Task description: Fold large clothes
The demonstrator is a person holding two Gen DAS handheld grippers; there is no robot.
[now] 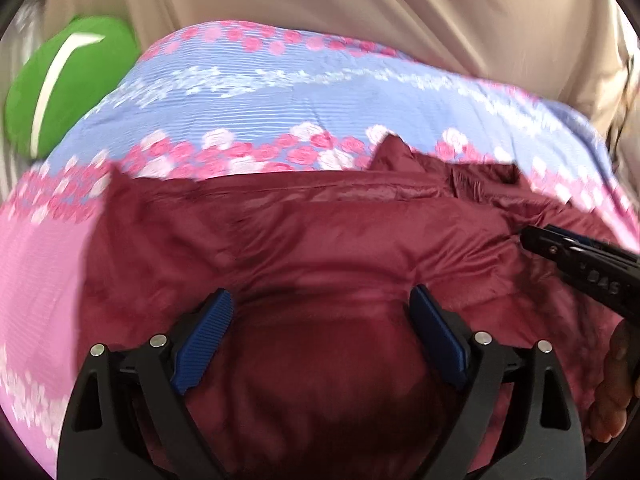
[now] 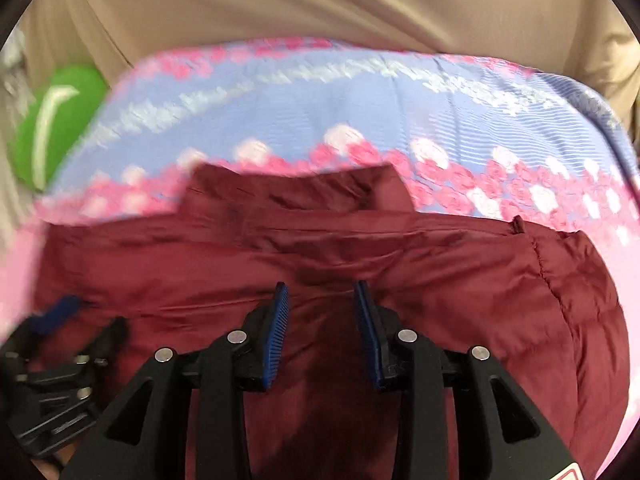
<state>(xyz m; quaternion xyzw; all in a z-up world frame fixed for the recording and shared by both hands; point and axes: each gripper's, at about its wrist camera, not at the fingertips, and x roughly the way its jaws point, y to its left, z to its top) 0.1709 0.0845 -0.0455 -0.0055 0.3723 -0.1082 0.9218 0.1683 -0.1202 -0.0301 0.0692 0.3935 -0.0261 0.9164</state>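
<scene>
Jacket (image 1: 320, 240), a maroon padded one, lies spread on the sheet (image 1: 280, 92), a floral pink-and-blue cover, with its collar (image 2: 320, 188) at the far edge and its bulk near both cameras. A green cushion (image 1: 68, 80) sits far left, well apart from it, and beige fabric (image 1: 360, 8) hangs beyond the bed.

Left gripper (image 1: 320, 304) hovers over the near middle of the jacket, its blue pads spread wide with nothing between them. Right gripper (image 2: 320, 300) hangs just right of it, pads parted by a narrower gap, also holding nothing; cloth shows plainly between the fingers. Whether either set of tips touches the fabric cannot be told through the blur.

Judging by the layout, the step in hand is picking grip points for a fold. To do it well, the grippers should move apart toward the outer edges, the right one toward the sleeve seam (image 2: 548, 272) and the left one toward the left side. Each should pinch a seam or hem rather than the slippery quilted middle, taking both layers. Puffy filling is likely to spring back, so the lift should be low and even, and the fold pressed flat before letting go.
</scene>
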